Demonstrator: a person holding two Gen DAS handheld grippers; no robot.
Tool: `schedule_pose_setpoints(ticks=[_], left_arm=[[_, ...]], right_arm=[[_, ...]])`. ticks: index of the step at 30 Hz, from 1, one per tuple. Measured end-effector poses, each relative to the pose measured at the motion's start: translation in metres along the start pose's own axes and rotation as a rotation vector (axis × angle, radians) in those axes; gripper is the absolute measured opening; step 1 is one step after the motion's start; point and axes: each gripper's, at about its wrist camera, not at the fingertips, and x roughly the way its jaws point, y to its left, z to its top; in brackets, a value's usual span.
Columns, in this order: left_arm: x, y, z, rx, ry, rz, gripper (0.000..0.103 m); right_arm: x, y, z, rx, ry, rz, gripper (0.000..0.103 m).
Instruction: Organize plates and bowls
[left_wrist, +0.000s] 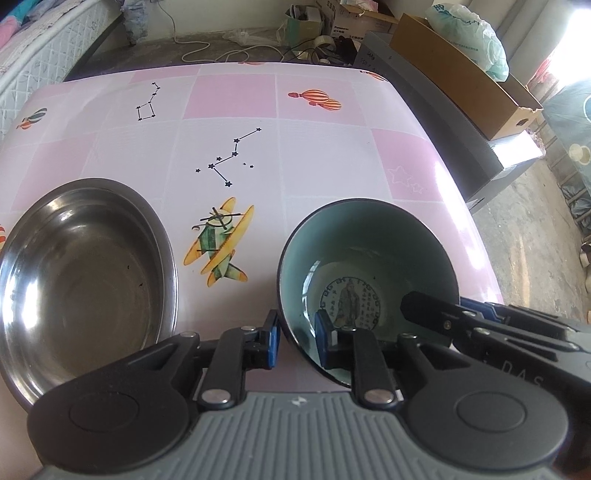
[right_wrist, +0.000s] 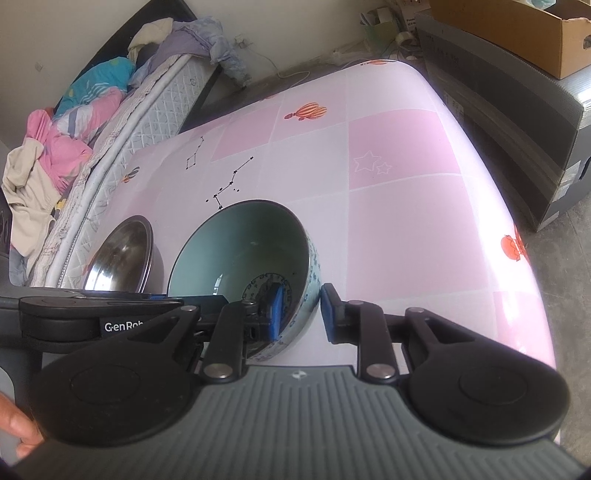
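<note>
From my left wrist view, a steel bowl (left_wrist: 85, 273) sits lower left on the pink tablecloth (left_wrist: 325, 155). My left gripper (left_wrist: 297, 338) straddles the near rim of the teal ceramic bowl (left_wrist: 369, 266), lower centre, pads slightly apart. A box reading "Panasonic" (left_wrist: 341, 27) stands top centre. In the right wrist view, bedding (right_wrist: 66, 122) upper left; right gripper (right_wrist: 301, 314) likewise straddles the rim loosely; "GenRob" label (right_wrist: 123, 326).

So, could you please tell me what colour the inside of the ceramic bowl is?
Pale teal-green; the ceramic bowl shows it best in the left wrist view.
</note>
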Motion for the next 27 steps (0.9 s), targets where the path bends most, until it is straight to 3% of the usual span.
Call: schedule_pose_setpoints(ticks=[27], left_arm=[[0.011, 0.0, 0.002, -0.011, 0.019, -0.009, 0.023]], right_arm=[[0.001, 0.001, 0.004, -0.004, -0.016, -0.006, 0.024]])
